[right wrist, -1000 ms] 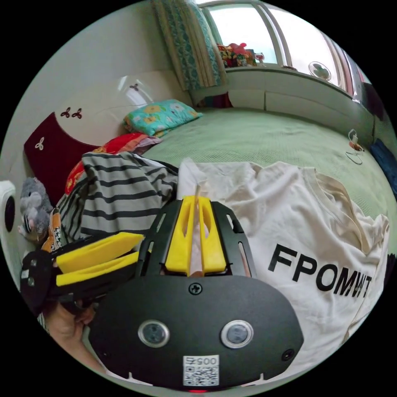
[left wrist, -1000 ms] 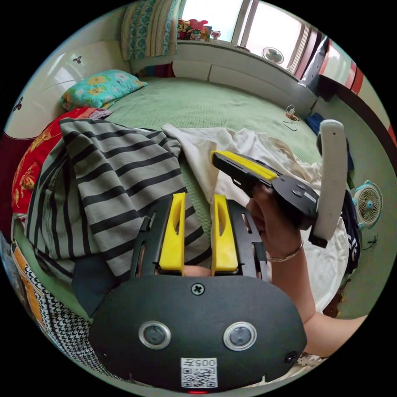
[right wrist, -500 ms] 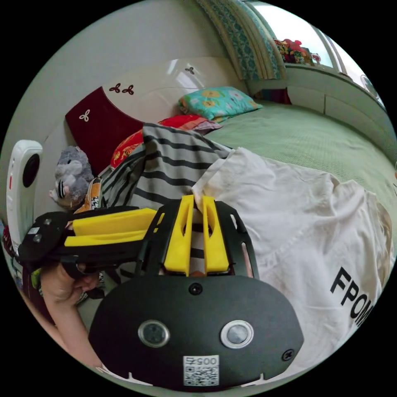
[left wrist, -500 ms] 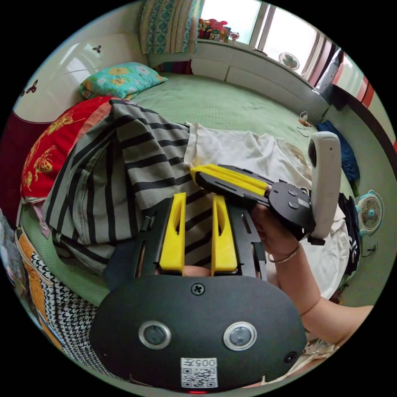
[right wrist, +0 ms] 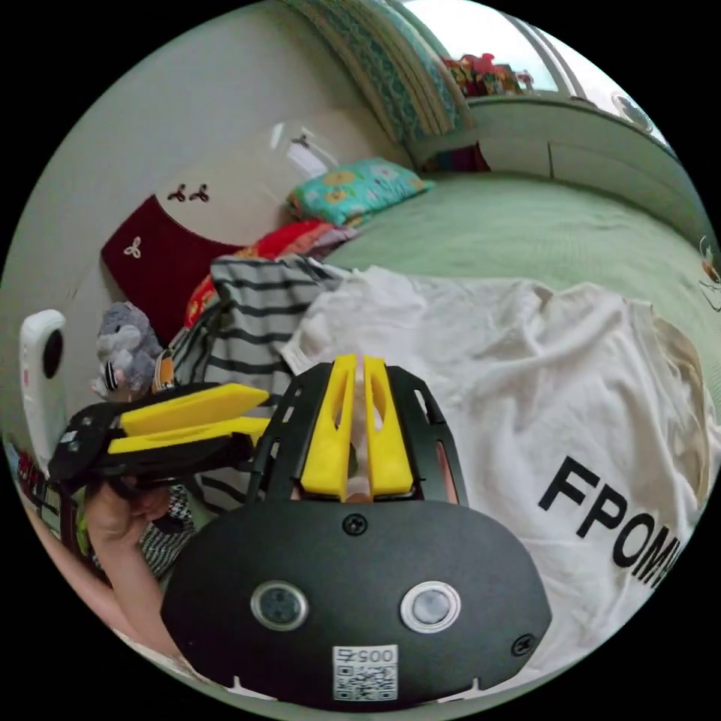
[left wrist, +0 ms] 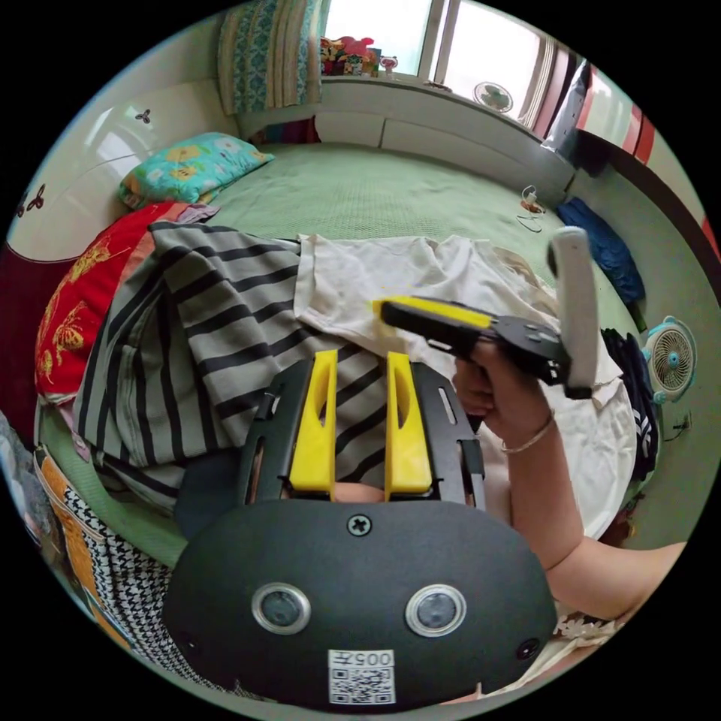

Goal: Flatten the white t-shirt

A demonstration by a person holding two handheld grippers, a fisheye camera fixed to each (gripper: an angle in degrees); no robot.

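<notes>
In the left gripper view, the left gripper (left wrist: 359, 375) hovers, fingers apart and empty, over the striped shirt (left wrist: 218, 315); the white t-shirt (left wrist: 390, 270) lies just beyond.

In the right gripper view, the right gripper (right wrist: 359, 383) has its fingers nearly together (white cloth shows between them, grip uncertain). Pulling the hem outward, low over the bed (right wrist: 526, 225), should smooth it.

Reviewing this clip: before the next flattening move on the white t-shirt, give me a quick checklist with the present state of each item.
1. Right gripper has hold of the white t-shirt: cannot tell; the jaws are nearly together over pale cloth, but contact is unclear.
2. Left gripper free to grasp: ok; jaws apart, nothing between them.
3. Shirt lies flat: not ok; it is wrinkled and bunched near the collar.
4. Shirt edge free of the striped garment: not ok; its edge rests on the stripes.
5. Open green bed cover beyond the shirt for spreading: ok.
</notes>
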